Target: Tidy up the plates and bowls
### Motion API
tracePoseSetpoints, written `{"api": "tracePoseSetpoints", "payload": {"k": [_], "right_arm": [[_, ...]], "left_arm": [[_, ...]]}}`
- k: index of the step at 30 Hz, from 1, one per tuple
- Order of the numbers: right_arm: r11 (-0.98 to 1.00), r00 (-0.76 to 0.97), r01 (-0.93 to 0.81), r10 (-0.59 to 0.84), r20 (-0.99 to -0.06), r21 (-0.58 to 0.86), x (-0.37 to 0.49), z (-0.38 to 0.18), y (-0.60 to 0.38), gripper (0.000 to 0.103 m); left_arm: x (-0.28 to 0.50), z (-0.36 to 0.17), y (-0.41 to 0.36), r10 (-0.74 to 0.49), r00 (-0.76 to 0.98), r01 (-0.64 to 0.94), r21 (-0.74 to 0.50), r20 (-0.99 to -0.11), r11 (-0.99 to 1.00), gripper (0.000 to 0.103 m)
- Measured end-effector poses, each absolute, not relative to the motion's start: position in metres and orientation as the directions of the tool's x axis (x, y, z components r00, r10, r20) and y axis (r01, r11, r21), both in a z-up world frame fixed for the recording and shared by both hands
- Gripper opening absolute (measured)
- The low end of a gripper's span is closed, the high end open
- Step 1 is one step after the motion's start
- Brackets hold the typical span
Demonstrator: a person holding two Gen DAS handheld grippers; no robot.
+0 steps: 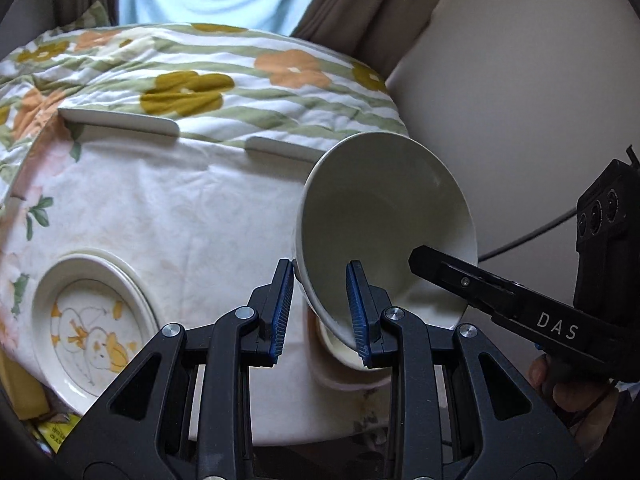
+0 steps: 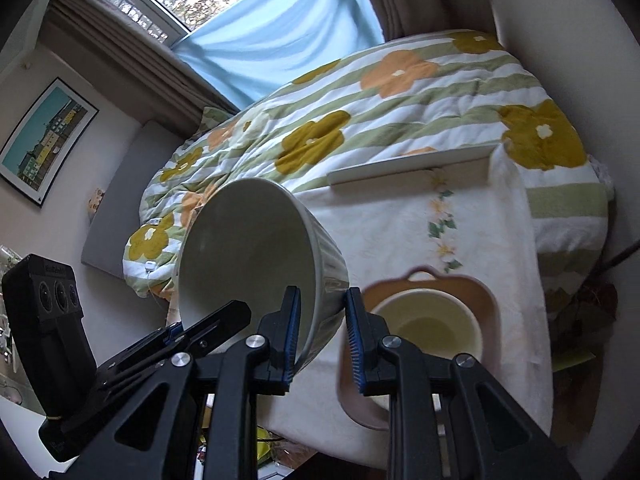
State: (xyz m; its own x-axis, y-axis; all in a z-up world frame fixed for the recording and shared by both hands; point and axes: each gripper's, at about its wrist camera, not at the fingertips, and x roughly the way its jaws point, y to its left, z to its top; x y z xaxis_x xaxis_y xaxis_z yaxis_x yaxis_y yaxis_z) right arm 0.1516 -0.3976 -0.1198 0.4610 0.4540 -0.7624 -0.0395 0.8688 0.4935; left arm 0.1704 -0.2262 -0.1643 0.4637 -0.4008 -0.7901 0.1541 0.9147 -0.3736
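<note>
Between both tongs, left (image 1: 322, 312) and right (image 2: 322, 334), each pinching its rim, hangs the tilted white bowl (image 1: 384, 216); just below waits a smaller bowl (image 2: 430, 322), seemingly the stack, not yet nested

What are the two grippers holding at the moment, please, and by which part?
Both hold the large white bowl by its rim: the left gripper on one side, the right gripper on the opposite side.

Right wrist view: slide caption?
Both tools grip the tilted white ceramic bowl's rim above a cream bowl on the floral tablecloth.
</note>
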Motion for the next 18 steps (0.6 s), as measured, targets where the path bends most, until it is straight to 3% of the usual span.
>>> {"api": "tracePoseSetpoints", "payload": {"k": [9,18], "right_arm": [[0.886,0.401,0.106,0.377,-0.835,0.451,0.129,-0.172,-0.441,0.021],[0.894,0.354,0.153,0.348,-0.868,0.421,0.126,-0.201,-0.446,0.021]], "left_arm": [[0.171,-0.219,-0.288,-0.388,0.288,0.247,-0.324,-0.875,0.913,0.024],[0.175,-0.245,-0.305,-0.302,0.246,0.31,-0.221,-0.921,0.925,0.024]]}}
